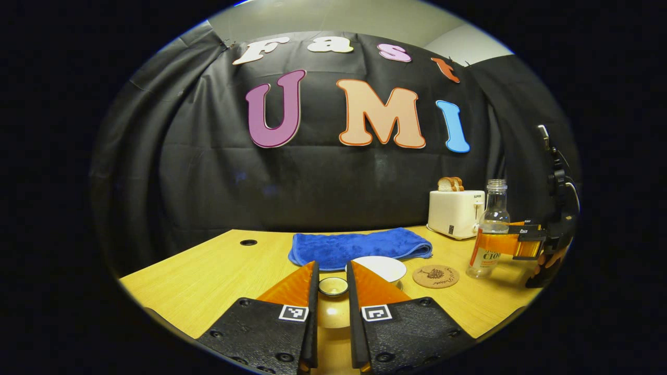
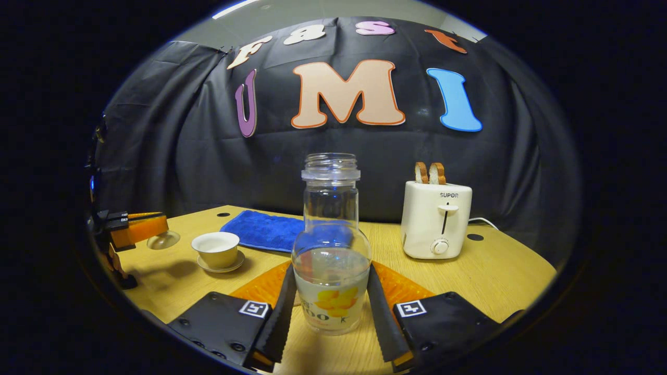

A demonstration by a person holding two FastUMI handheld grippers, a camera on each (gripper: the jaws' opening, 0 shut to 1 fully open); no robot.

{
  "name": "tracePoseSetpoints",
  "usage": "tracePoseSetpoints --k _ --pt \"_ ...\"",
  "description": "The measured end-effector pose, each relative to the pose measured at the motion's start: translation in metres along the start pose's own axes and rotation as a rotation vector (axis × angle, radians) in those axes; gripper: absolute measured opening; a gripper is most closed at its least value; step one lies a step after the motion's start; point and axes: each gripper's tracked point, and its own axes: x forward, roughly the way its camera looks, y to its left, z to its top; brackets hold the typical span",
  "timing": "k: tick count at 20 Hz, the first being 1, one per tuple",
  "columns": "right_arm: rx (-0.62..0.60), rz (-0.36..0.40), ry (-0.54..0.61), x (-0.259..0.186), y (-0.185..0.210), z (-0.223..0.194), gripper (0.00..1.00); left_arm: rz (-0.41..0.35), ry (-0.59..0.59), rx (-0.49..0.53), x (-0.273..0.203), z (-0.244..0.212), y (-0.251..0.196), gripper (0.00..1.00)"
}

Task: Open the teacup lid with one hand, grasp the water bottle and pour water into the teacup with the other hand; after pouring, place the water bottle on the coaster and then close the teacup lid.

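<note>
My left gripper (image 1: pixel 332 264) is shut on the knob of the teacup lid (image 1: pixel 333 286) and holds it in the air. The right gripper view shows that lid (image 2: pixel 163 239) hanging to the left of the open white teacup (image 2: pixel 215 248), which sits on its saucer. The teacup (image 1: pixel 385 266) peeks out behind my left fingers. My right gripper (image 2: pixel 331 268) is shut on the clear, uncapped water bottle (image 2: pixel 332 245), which stands upright with water in its lower part. A round cork coaster (image 1: pixel 435 276) lies between cup and bottle (image 1: pixel 489 234).
A blue towel (image 1: pixel 359 247) lies behind the cup on the wooden table (image 1: pixel 208 281). A white toaster (image 2: pixel 436 219) with two bread slices stands at the back right, behind the bottle. Round cable holes (image 1: pixel 248 242) mark the tabletop near the back edge.
</note>
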Motion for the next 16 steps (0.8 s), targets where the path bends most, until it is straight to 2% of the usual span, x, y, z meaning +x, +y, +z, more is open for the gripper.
tracePoseSetpoints --k 8,13,14,16 --pt "0.018 0.008 0.006 -0.004 0.005 0.000 0.80 -0.012 -0.037 -0.010 0.014 0.009 -0.011 0.22" --pt "0.013 -0.004 0.013 -0.003 0.003 -0.001 0.80 0.001 -0.074 -0.028 0.010 0.019 -0.006 0.20" --pt "0.021 -0.008 0.003 -0.001 0.003 0.001 0.80 0.003 -0.077 -0.030 0.011 0.017 -0.006 0.22" --pt "0.085 0.006 -0.005 0.005 0.009 0.004 0.77 0.004 -0.087 -0.032 0.009 0.021 -0.006 0.20"
